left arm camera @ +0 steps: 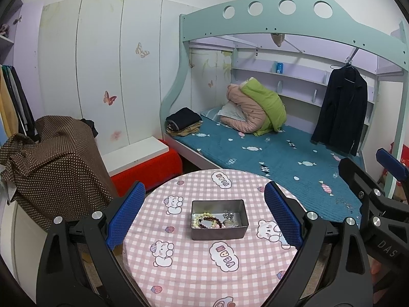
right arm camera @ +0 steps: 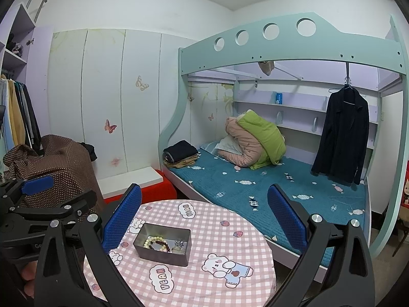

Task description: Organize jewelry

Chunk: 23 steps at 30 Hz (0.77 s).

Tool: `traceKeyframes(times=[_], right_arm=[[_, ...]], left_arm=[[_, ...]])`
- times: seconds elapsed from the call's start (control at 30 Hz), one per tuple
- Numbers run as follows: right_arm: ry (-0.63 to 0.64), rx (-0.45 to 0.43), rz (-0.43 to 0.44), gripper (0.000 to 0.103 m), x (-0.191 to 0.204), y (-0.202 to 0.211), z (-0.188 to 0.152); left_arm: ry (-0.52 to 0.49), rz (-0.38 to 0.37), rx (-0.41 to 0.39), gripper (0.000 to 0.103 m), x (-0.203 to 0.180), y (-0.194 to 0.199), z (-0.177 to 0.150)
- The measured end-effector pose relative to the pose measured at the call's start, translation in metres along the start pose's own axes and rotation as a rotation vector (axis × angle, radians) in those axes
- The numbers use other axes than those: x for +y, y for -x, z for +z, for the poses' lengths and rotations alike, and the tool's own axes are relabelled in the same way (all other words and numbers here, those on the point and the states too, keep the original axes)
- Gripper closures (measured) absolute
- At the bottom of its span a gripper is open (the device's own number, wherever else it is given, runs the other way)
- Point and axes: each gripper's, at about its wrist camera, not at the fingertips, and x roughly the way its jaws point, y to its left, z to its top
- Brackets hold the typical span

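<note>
Both tools, left tool (left arm camera: 204, 217) and right tool (right arm camera: 204, 220), are hovering spread, empty. Tin (left arm camera: 219, 219) holding bracelets (left arm camera: 207, 221) is sitting at table (left arm camera: 194, 276) centre, 12 o'clock ahead. Risk: tangled strands lifting together, tin sliding.

— What sits on the table (right arm camera: 217, 263)?
— A tin (right arm camera: 163, 247) near its left edge, bracelets (right arm camera: 157, 244) inside.
— The right gripper (right arm camera: 204, 220)?
— Blue pads wide apart above the table, holding nothing. The left gripper (right arm camera: 55, 194) hangs beyond the table's left edge.

small silvery pieces (left arm camera: 228, 216) in the metal tin (left arm camera: 219, 232) are too small to identify.
</note>
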Motion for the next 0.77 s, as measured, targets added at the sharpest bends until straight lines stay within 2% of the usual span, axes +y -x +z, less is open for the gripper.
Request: traceKeyframes(times=[0.77], right_arm=[[-0.002,0.007,0.004,0.008,-0.0028,-0.0036,0.0006]], left_arm=[[0.005,-0.008,0.008,0.009,-0.0034,-0.0037,0.0029]])
